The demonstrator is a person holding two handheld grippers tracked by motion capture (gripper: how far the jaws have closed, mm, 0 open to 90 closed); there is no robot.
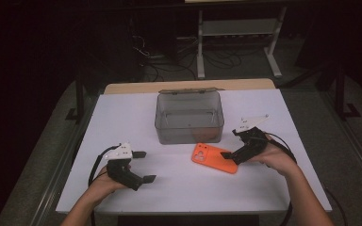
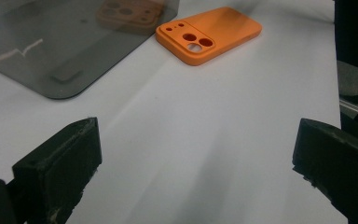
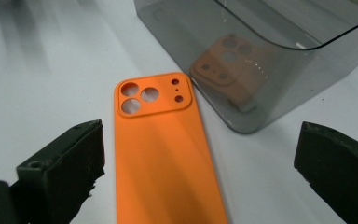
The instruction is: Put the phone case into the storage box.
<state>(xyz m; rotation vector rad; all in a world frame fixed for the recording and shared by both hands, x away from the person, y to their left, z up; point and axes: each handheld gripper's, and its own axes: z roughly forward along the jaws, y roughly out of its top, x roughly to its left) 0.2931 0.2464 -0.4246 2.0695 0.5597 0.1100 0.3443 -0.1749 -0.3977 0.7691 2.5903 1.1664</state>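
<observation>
Our right gripper [image 1: 229, 157] is spread wide over the orange phone case [image 1: 214, 158], lined up along its length.

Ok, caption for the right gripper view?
Open fingers straddle an orange phone case beside a smoky plastic box.

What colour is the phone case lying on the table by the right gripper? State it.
Orange, a plain solid orange phone case with camera cut-outs; it shows best in the right gripper view.
</observation>
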